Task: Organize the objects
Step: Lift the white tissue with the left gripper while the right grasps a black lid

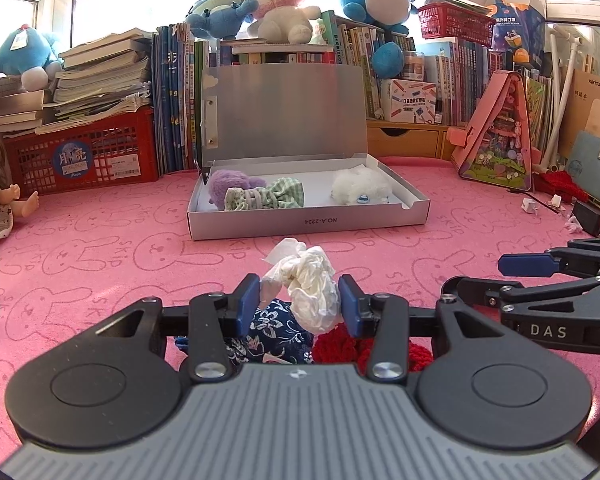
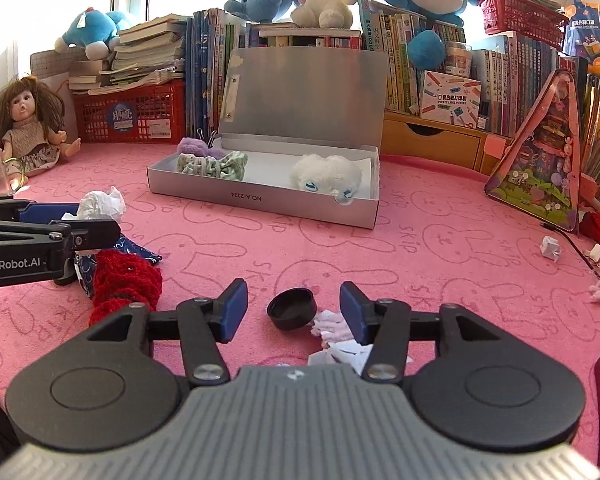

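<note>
Two grippers split the sorting: the left gripper (image 1: 299, 300) pinches a crumpled white plastic wad (image 1: 308, 280), presumably bound for the open grey cardboard box (image 1: 308, 224) beyond, while the right gripper (image 2: 294, 312) gapes empty around a black round cap (image 2: 292, 308), its own body hiding paper scraps (image 2: 340, 350).
</note>
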`<state>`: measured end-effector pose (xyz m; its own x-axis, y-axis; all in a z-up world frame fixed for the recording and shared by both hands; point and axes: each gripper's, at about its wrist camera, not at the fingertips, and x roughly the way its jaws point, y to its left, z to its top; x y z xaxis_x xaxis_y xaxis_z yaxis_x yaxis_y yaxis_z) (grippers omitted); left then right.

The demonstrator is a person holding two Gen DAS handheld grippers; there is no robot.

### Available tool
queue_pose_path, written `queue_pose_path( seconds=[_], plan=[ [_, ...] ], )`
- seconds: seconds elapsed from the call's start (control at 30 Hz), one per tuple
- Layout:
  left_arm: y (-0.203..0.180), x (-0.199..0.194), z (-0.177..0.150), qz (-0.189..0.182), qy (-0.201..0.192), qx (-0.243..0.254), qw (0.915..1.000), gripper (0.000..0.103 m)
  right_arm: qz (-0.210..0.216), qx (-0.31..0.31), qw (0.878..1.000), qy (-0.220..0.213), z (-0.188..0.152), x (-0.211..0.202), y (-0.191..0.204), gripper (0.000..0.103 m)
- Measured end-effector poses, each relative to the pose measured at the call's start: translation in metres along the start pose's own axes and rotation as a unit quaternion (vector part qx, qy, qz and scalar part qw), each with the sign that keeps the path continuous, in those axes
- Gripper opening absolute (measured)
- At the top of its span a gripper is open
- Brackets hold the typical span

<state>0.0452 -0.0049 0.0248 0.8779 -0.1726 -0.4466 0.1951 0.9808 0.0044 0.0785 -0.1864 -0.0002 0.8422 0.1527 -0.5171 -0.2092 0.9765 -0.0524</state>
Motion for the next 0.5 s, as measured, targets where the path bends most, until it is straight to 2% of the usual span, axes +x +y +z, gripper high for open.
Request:
queue_pose_path(
  seconds=[0.37,0.4,0.47,0.5],
  plan=[
    [0.001,0.004,-0.001,-0.003,0.004,-0.003,1.0000,0.049,-0.001,-0.033,0.999,0.040,-0.003,0.030,0.009,0.066],
    [0.001,0.005,-0.001,-0.003,0.005,-0.003,1.0000,0.049,0.000,-0.033,0.999,0.040,-0.003,0.031,0.009,0.064],
    [0.001,0.006,-0.001,-0.003,0.005,-0.003,1.0000,0.049,0.003,-0.035,0.999,0.040,-0.003,0.032,0.010,0.054],
    [0.002,0.007,-0.001,-0.003,0.005,-0.003,1.0000,0.049,0.003,-0.036,0.999,0.038,-0.002,0.032,0.010,0.045]
  ],
)
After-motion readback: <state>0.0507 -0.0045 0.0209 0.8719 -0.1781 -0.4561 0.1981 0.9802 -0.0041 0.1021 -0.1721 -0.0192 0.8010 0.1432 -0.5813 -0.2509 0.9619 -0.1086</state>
